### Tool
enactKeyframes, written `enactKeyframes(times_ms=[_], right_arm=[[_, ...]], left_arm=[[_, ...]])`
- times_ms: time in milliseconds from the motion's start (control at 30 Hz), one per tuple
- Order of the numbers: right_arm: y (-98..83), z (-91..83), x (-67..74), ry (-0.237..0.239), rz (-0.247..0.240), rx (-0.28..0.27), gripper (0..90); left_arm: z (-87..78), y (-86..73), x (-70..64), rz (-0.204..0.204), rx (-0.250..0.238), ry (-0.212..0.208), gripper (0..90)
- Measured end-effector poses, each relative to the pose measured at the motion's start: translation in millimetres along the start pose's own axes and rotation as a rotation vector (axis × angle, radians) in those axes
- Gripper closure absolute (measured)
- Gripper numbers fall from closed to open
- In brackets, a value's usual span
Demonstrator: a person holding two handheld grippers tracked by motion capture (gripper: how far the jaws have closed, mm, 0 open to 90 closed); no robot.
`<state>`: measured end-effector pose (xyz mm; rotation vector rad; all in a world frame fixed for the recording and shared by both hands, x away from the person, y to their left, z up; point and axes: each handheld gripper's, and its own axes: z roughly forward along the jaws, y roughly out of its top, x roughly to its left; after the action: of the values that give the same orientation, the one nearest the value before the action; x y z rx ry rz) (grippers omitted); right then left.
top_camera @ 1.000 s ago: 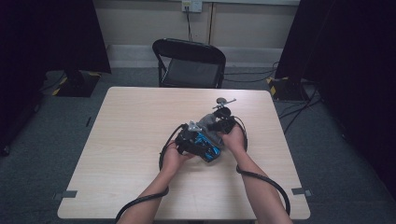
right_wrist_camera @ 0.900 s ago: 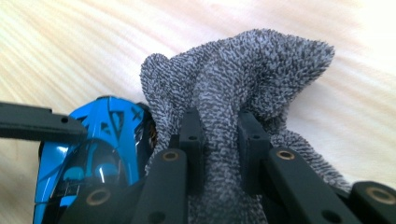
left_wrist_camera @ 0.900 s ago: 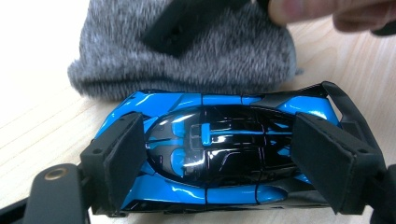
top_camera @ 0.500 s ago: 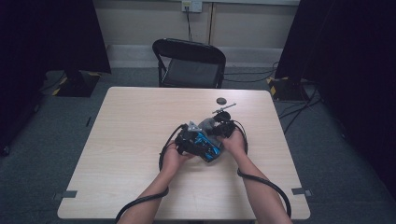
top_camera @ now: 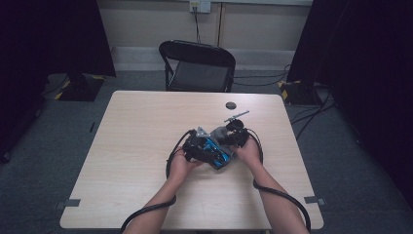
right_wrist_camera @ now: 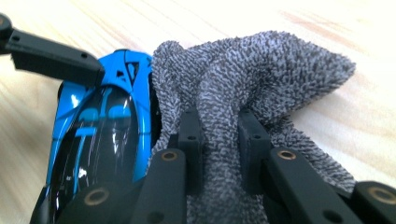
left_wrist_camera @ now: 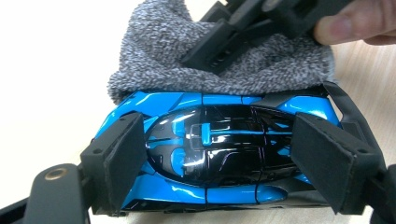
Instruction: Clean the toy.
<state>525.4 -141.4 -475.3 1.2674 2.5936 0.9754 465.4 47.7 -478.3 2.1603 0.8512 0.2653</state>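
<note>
Nearest the desk's front edge, two forearms are seen coming in from the bottom of the high view, each with a black cable trailing from it. The left gripper and the right gripper are held close together near the middle of the desk, toward its right half.

A blue and black toy car is held crosswise between the jaws of the left gripper. The jaws are spread wide, and one pad is pressed against each end of the car, so the car is clamped lengthwise. The car appears to be lifted slightly off the wood, though contact cannot be judged for certain.

Just beyond the car, a grey knitted cloth is draped against its far side, touching the blue bodywork. A fold of this cloth is pinched by the right gripper, whose jaws are drawn nearly together with only the gathered fabric between them. In the left gripper view, the right gripper is seen reaching in from the upper right onto the cloth, with a fingertip of the right hand behind it.

Farther back on the desk, a small grey tool lies just beyond the right gripper, and a dark round disc lies beyond that. A black folding chair stands behind the desk.
</note>
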Motion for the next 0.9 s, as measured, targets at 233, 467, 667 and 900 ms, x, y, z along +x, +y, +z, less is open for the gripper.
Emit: enactKeyframes(times_ms=[233, 467, 667, 900], right_arm=[[-10.6, -8.0, -0.7, 0.007, -0.007, -0.001, 75.3], [-25.0, -16.5, -2.6, 0.02, 0.0, -0.019, 75.3], [-35.6, -24.2, -4.8, 0.038, 0.004, -0.018, 75.3], [-47.9, -33.2, -6.0, 0.045, 0.006, -0.024, 75.3]], left_arm=[[0.0, 0.5, -0.7, -0.002, 0.005, 0.001, 18.5], [-0.1, 0.7, -0.8, -0.001, 0.006, 0.002, 18.6], [0.1, 1.3, -1.0, -0.002, 0.01, 0.001, 18.6], [0.1, 1.4, -1.6, -0.006, 0.01, 0.004, 18.7]])
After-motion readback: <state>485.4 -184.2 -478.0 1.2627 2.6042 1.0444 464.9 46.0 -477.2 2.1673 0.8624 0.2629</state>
